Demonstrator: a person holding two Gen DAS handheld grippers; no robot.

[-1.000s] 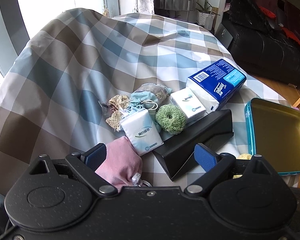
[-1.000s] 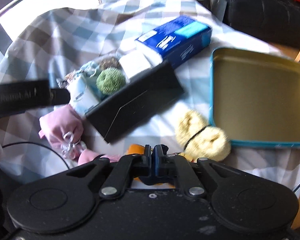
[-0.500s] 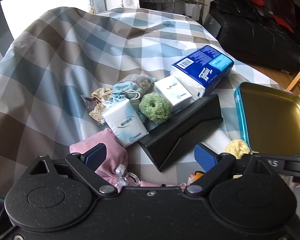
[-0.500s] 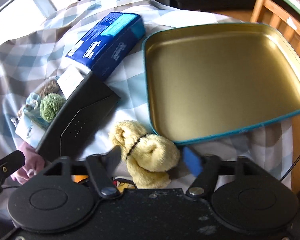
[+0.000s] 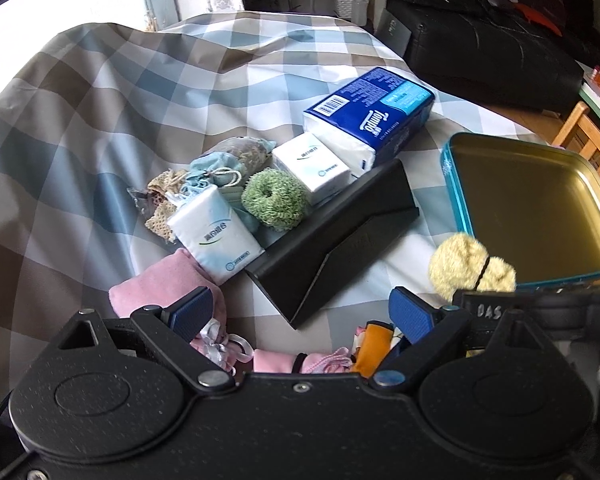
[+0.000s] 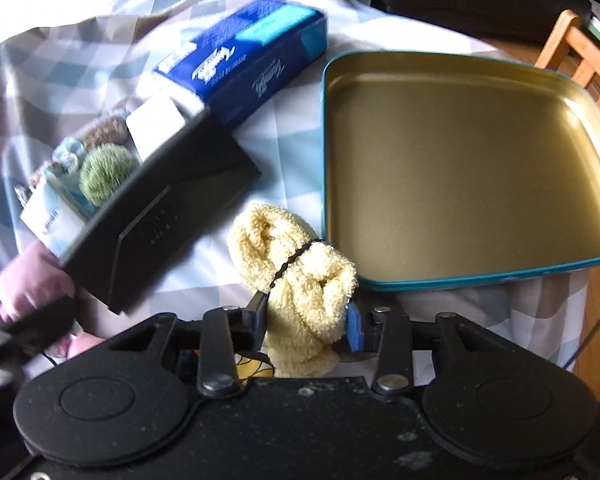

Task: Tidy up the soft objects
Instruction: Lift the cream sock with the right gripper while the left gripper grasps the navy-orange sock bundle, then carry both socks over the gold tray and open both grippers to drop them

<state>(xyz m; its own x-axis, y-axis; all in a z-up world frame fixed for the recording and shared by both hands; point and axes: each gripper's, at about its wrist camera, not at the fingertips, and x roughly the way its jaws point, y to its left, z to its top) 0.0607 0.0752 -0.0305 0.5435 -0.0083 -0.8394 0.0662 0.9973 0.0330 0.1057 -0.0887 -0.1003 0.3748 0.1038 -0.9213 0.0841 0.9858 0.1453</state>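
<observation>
Pink drawstring fabric pouch [image 5: 168, 284] at far left on the checked-cloth bench [image 5: 100, 120], partly behind the left tool [image 5: 302, 312], whose blue pads [image 5: 192, 310] stand wide apart, released, grasping nothing. Just beyond the pouch, white pocket tissue pack [image 5: 214, 236], with beige lace scraps [image 5: 160, 204] and light blue drawstring bag [image 5: 210, 172] behind it. Next along, fuzzy green ring-shaped scrunchie [image 5: 274, 200], touching a second small white tissue pack [image 5: 310, 164]. Further back and rightward, large blue and white tissue brick [image 5: 370, 116], lying flat. Long black triangular case [image 5: 336, 240] set diagonally in front of the scrunchie and tissue packs. Near the lower edge, between the left tool's pads, pink cloth with a black band [image 5: 300, 360] and an orange item [image 5: 372, 346], too hidden to identify. Rightward, pale yellow fluffy towel bundle tied with a black band [image 6: 296, 272], lying on the bench just outside the near left corner of the tin, touching or nearly touching its rim. Right tool [image 6: 306, 326] clenched on the near end of this bundle, pads pressing both sides. Farthest right, shallow square tin with teal outside and gold inside [image 6: 460, 276], resting on the bench.
</observation>
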